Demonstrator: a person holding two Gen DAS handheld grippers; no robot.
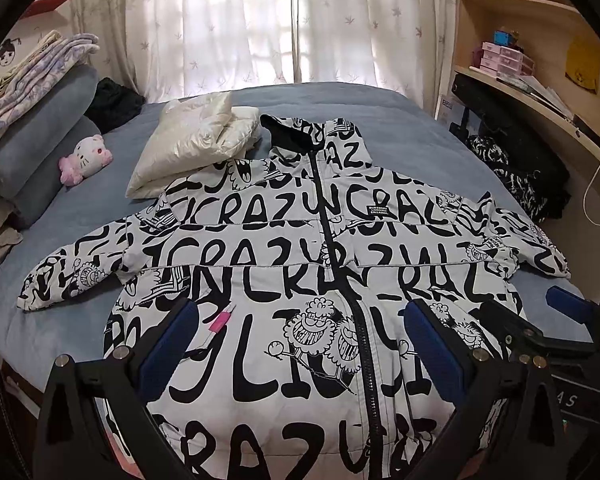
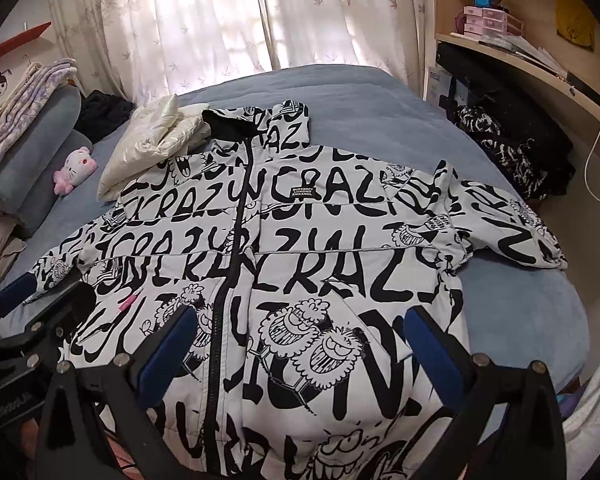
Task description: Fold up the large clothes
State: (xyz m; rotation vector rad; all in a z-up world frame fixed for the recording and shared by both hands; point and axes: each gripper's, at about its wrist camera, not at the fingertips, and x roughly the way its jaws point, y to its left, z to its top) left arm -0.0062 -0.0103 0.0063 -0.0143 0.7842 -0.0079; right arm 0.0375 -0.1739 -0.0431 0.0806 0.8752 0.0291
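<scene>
Jacket [image 1: 300, 240] flat on bed [image 1: 400, 120], two spread claws above.

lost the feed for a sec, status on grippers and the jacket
Left gripper open, right gripper open, both above the hem. Jacket flat, zipped, sleeves spread, unfolded. Cream pillow against its shoulder.

The printed jacket [image 1: 300, 264] covers most of the blue bed [image 1: 400, 108], both sleeves spread wide. In the left wrist view, bare bedding lies open at lower left and along the top beyond the collar. A cream folded garment [image 1: 192, 144] touches the jacket's shoulder at upper left; a pink plush [image 1: 85, 159] and stacked pillows [image 1: 40, 148] crowd the left edge. A dark clothes heap [image 2: 512, 152] blocks the right
</scene>
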